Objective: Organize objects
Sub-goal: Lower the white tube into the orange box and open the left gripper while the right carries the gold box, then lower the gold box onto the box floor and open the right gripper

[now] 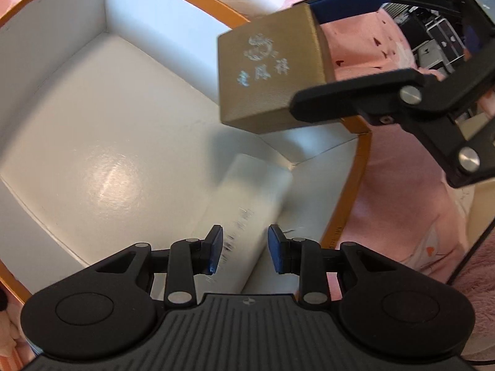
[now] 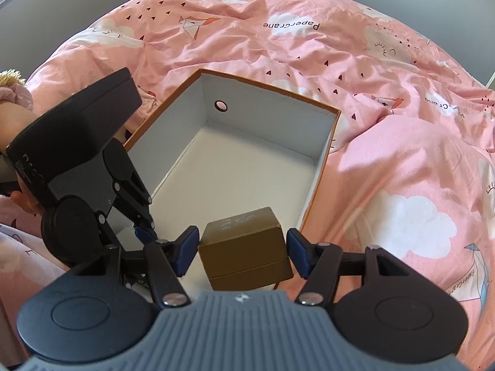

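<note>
Over the near corner of the orange-rimmed cardboard box [image 2: 321,167] on the pink-quilted bed [image 2: 386,160], the right tongs [image 2: 241,252] clamp a small gold gift box [image 2: 244,247] by its two sides, holding it clear of the box floor. Beside it in that corner, the left tongs [image 1: 244,249] straddle a white tube [image 1: 244,216] lying against the box's wall; their pads [image 1: 215,249] are narrowly parted, and whether they press the blurred tube cannot be told.
</note>
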Available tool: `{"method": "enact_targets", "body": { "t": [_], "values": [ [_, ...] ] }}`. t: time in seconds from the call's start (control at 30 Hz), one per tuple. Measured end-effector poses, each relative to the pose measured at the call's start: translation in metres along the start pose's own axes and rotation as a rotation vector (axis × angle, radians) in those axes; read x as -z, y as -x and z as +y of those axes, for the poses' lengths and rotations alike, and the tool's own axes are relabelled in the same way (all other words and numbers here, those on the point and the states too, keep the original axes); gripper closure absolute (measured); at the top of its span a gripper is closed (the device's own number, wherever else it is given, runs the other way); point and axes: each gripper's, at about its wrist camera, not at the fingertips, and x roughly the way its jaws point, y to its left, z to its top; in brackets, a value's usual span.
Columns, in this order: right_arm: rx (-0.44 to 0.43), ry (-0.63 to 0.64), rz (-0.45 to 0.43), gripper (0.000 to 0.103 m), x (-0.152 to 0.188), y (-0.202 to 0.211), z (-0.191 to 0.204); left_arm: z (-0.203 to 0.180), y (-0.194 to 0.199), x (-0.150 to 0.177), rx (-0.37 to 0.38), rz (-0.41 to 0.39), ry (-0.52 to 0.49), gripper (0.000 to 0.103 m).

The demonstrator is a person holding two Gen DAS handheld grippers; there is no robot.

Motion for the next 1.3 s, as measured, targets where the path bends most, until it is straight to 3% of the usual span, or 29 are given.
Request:
{"method": "enact_targets", "body": {
  "t": [0.17, 0.47, 0.57, 0.67, 0.87, 1.0, 1.3],
  "values": [
    [-0.004, 0.01, 0.004, 0.039, 0.002, 0.0, 0.001, 0.0, -0.011, 0.001, -0.14, 0.063, -0.004, 0.071],
    [0.008, 0.097, -0.001, 0.04, -0.002, 0.004, 0.003, -0.007, 0.001, -0.015, -0.11, -0.108, -0.053, 0.071],
    [0.027, 0.097, -0.025, 0.039, -0.006, 0.008, 0.0, -0.007, -0.008, -0.024, -0.116, -0.121, -0.022, 0.071],
    [0.024, 0.082, -0.044, 0.039, -0.008, 0.009, -0.007, -0.021, -0.015, -0.012, -0.125, -0.144, 0.037, 0.067],
    [-0.009, 0.065, -0.04, 0.039, -0.006, 0.004, -0.014, -0.021, -0.034, -0.013, -0.14, -0.146, 0.163, 0.059],
    [-0.026, 0.059, -0.034, 0.039, -0.005, 0.0, -0.015, -0.02, -0.043, -0.014, -0.126, -0.123, 0.225, 0.059],
    [-0.046, 0.054, -0.036, 0.039, -0.004, -0.002, -0.013, -0.022, -0.043, 0.002, -0.139, -0.097, 0.236, 0.061]
  ]
}}
